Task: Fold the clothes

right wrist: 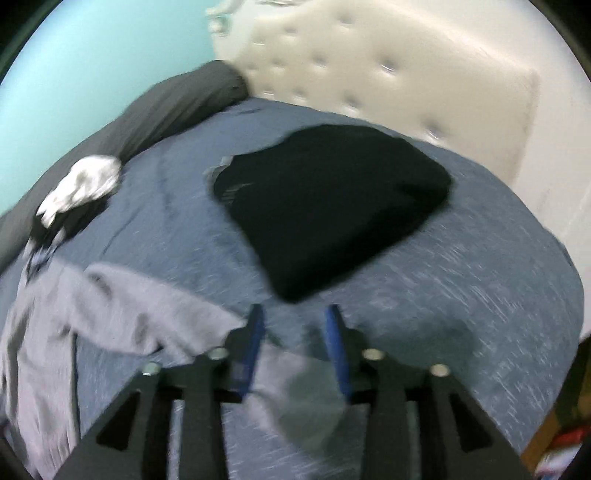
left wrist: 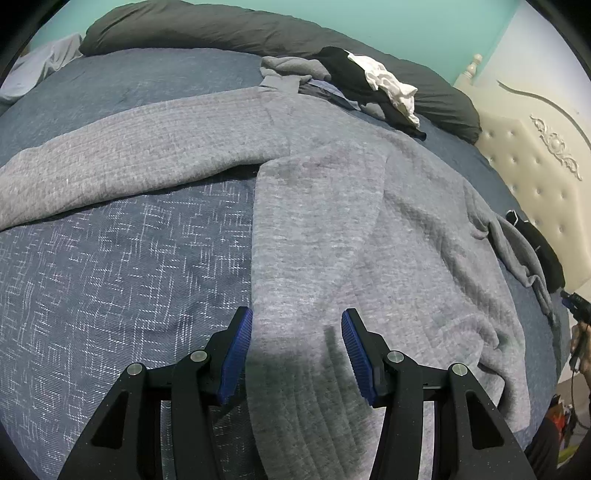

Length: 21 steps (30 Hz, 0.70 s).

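Observation:
A grey knit sweater [left wrist: 332,221] lies spread on the blue bedspread [left wrist: 129,277], one sleeve [left wrist: 129,158] stretched to the left. My left gripper [left wrist: 297,325] stands open just over the sweater's lower hem, with fabric lying between its blue pads but not pinched. In the blurred right wrist view, my right gripper [right wrist: 295,317] is open over the bedspread [right wrist: 480,295]. The sweater's other sleeve [right wrist: 122,310] trails in from the left, and its end [right wrist: 295,384] lies loose under the jaws. At the left wrist view's right edge the right gripper [left wrist: 574,306] shows small.
A folded black garment [right wrist: 328,199] rests just ahead of the right gripper, near the cream tufted headboard [right wrist: 388,74]. A pile of grey, black and white clothes [left wrist: 354,85] sits at the far side against a long dark grey pillow [left wrist: 203,29].

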Motion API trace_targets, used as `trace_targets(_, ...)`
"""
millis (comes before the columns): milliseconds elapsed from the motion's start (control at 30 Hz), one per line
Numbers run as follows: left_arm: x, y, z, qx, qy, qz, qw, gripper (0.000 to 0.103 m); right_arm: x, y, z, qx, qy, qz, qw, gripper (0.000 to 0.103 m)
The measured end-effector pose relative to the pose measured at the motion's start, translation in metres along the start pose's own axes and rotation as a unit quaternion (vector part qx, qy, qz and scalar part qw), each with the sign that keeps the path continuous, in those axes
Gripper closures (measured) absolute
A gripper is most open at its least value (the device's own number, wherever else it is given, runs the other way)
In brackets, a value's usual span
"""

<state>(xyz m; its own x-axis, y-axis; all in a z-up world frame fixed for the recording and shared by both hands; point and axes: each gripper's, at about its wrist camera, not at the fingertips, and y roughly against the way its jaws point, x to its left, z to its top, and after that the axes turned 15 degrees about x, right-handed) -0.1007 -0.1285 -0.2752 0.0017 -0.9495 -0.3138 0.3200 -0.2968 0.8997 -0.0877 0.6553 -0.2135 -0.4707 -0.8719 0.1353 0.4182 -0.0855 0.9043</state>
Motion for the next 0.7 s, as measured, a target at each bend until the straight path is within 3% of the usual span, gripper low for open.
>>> trace_targets(133,-0.001,-0.001,0.000,0.001,0.000,0.000,1.0000,0.049,-0.010,-0.018,-0.001,0.046,-0.021,0.023,0.998,0.055)
trace_targets(233,-0.001,-0.002,0.000,0.002,-0.001,0.000,1.0000,0.049,-0.007,-0.029,-0.011,0.068,0.006,0.023,0.997,0.042)
trace_targets(367,-0.001,-0.003,-0.001,0.003,-0.001,0.001,1.0000,0.049,-0.005,-0.041,-0.018,0.087,0.028,0.008,0.996,0.041)
trace_targets(433,-0.001,-0.003,0.000,0.002,0.000,0.001,1.0000,0.049,0.002,-0.039,-0.022,0.082,0.055,-0.014,0.995,0.058)
trace_targets(500,-0.001,-0.004,0.000,0.003,0.000,0.001,1.0000,0.049,0.010,-0.037,-0.025,0.080,0.083,-0.038,0.993,0.089)
trace_targets(533,-0.001,-0.004,-0.001,0.003,0.000,0.002,1.0000,0.049,0.014,-0.035,-0.026,0.076,0.095,-0.047,0.991,0.095)
trace_targets(700,-0.001,-0.006,-0.002,0.006,-0.001,0.002,1.0000,0.049,0.018,-0.007,-0.014,0.017,0.105,-0.081,0.991,0.097)
